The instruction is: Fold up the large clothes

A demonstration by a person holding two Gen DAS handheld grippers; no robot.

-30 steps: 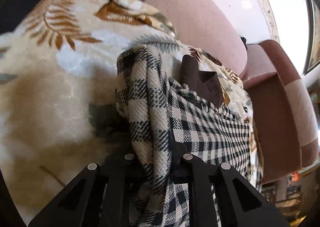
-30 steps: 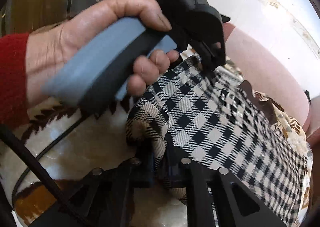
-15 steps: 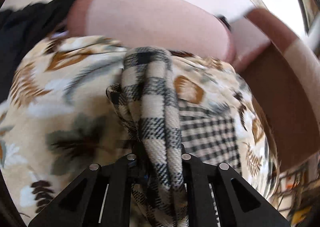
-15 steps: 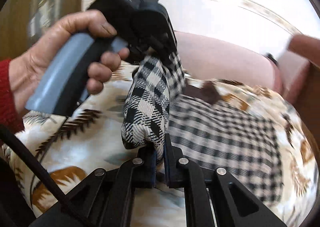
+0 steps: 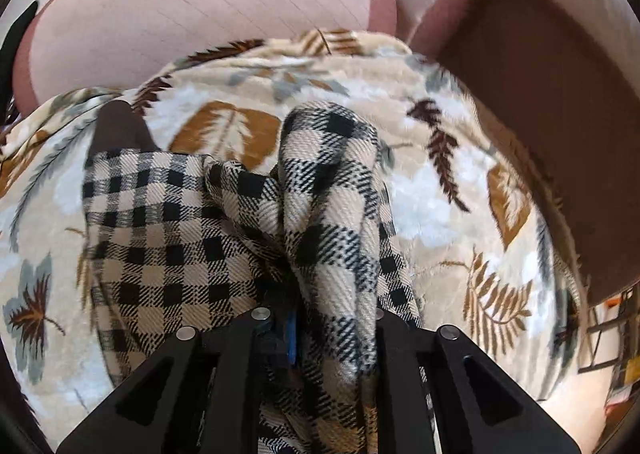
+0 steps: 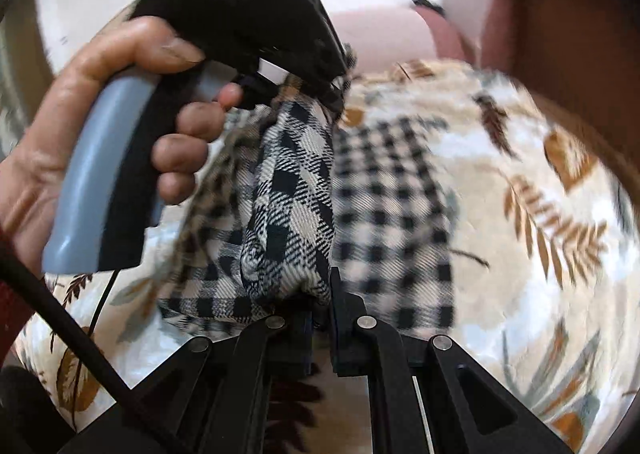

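Observation:
A black-and-cream checked garment [image 5: 168, 238] lies partly flat on a leaf-print blanket [image 5: 440, 193]. One bunched fold of it rises into my left gripper [image 5: 324, 318]. The left jaws are opening slightly, with the fold still pinched between them. In the right wrist view another fold of the checked garment [image 6: 288, 213] runs into my right gripper [image 6: 322, 306], which is shut on it. There, a hand [image 6: 120, 113] holds the left gripper [image 6: 336, 97] above the cloth, its tips in the fabric. A dark brown patch [image 5: 116, 129] shows at the garment's far edge.
The blanket [image 6: 540, 213] covers a sofa seat. A pink backrest [image 5: 200, 13] rises behind it and a brown armrest [image 5: 540, 113] stands at the right. A black cable [image 6: 60, 318] crosses the lower left of the right wrist view.
Both grippers have swept sideways over the blanket with the checked folds in them and rolled as they went. The sofa's armrest has come closer in both views.

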